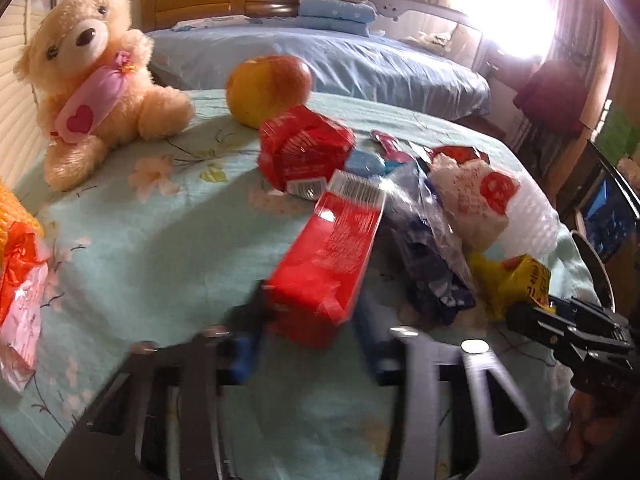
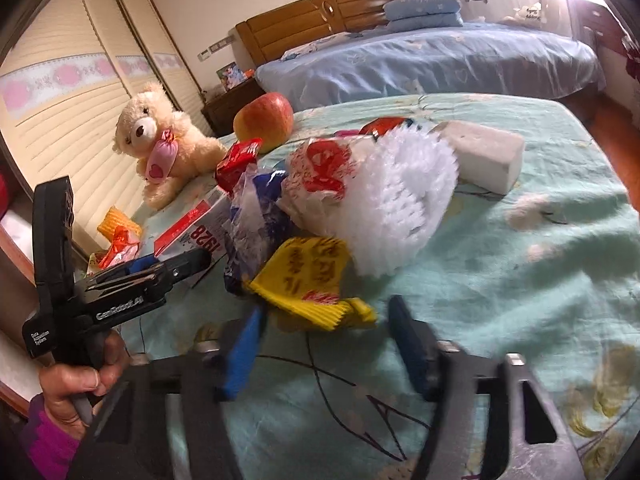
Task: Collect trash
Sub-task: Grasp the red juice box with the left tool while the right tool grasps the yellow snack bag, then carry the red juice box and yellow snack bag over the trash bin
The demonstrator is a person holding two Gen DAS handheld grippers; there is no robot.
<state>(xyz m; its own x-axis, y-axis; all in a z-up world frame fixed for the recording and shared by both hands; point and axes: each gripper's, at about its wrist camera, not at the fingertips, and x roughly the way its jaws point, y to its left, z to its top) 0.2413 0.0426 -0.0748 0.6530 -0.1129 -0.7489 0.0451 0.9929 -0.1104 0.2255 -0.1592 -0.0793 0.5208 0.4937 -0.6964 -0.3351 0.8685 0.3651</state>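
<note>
**Monitor:** What has your left gripper (image 1: 310,322) got?

**Operator:** Its blue fingers (image 1: 244,354) sit on either side of the near end of a red carton (image 1: 330,260), which lies slanted on the pale green floral bedspread (image 1: 160,248). The picture is blurred there, so I cannot tell whether the pads press on the carton or only flank it.

**Monitor:** And the right?

**Operator:** My right gripper (image 2: 326,338) is spread wide, nothing between the pads. A crumpled yellow wrapper (image 2: 308,276) lies just ahead of it, its near end reaching between the fingertips, apart from both.

**Monitor:** Where's the rest of the trash?

**Operator:** Heaped mid-bed. Beyond the carton is a crumpled red packet (image 1: 302,148); beside it a clear and dark blue plastic bag (image 2: 256,220), a white bag with red print (image 2: 324,172) and white foam netting (image 2: 400,196). A white foam block (image 2: 486,154) lies behind the netting. Orange and red wrappers (image 1: 20,264) lie near the bed's left edge.

**Monitor:** Anything that isn't trash?

**Operator:** A cream teddy bear (image 1: 96,76) sits at the far left, and an apple (image 1: 268,88) rests behind the red packet.
</note>
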